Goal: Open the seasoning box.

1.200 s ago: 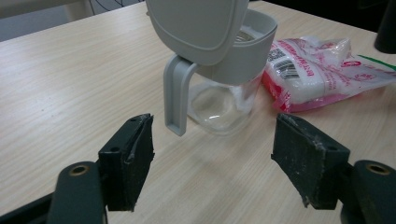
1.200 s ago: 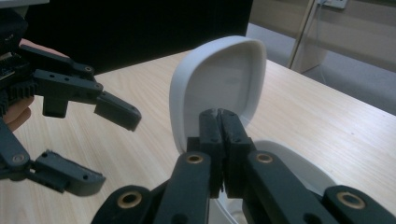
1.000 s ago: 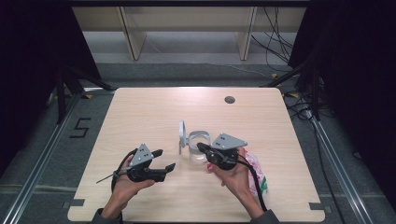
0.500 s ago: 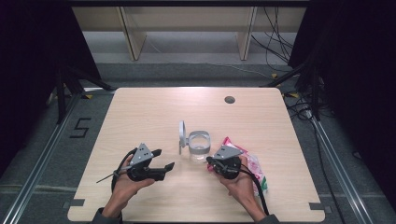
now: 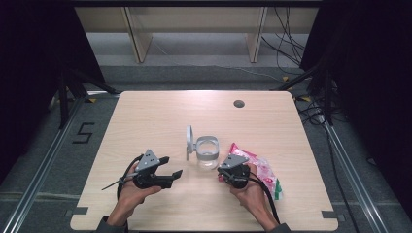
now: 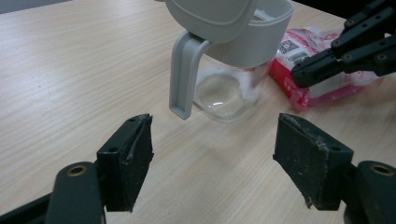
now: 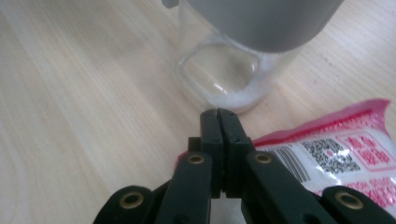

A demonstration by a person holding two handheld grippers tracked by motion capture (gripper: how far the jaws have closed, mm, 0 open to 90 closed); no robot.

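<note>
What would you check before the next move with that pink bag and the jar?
1. Jar upright on the table: ok.
2. Jar lid flipped open: ok.
3. Right gripper shut on the pink bag corner: cannot tell; jaws shut, what they pinch is hidden.
4. Left gripper open, nothing between its jaws: ok.
5. Bag opened for pouring: cannot tell.

The jar [image 5: 207,154] stands mid-table [image 5: 145,116], lid [image 5: 188,141] upright at its left. The packet [image 5: 262,171] lies just right of it, nearer the person.
</note>
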